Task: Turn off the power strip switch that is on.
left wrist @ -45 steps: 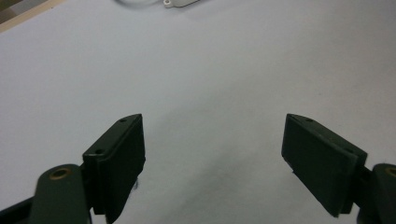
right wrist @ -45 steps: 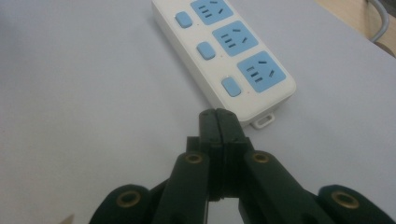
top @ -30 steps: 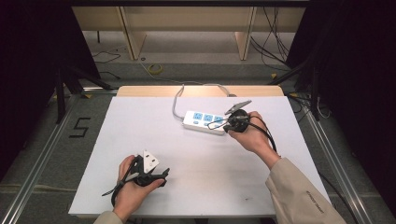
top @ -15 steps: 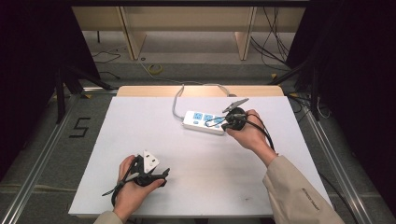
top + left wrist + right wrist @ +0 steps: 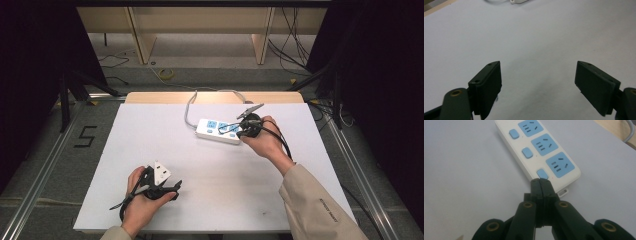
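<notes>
Right gripper view: one white plastic power strip [image 5: 537, 150], oblong, carrying three blue sockets and three blue rounded buttons. Right gripper [image 5: 541, 185], jaws pressed together on nothing, tips at the strip's nearest button. Left gripper [image 5: 537, 82], jaws spread wide and empty, lies well apart from the strip over the matte white table [image 5: 150, 130].

White table [image 5: 150, 130] with power strip [image 5: 219, 130]

Your power strip [image 5: 219, 129] lies flat a little right of centre in the upper half of the high view, white with three blue sockets and blue switches [image 5: 542, 173], its grey cord [image 5: 189, 107] curving toward the top. Your white plug adapter [image 5: 160, 172] sits at lower left, beside your left hand.
</notes>
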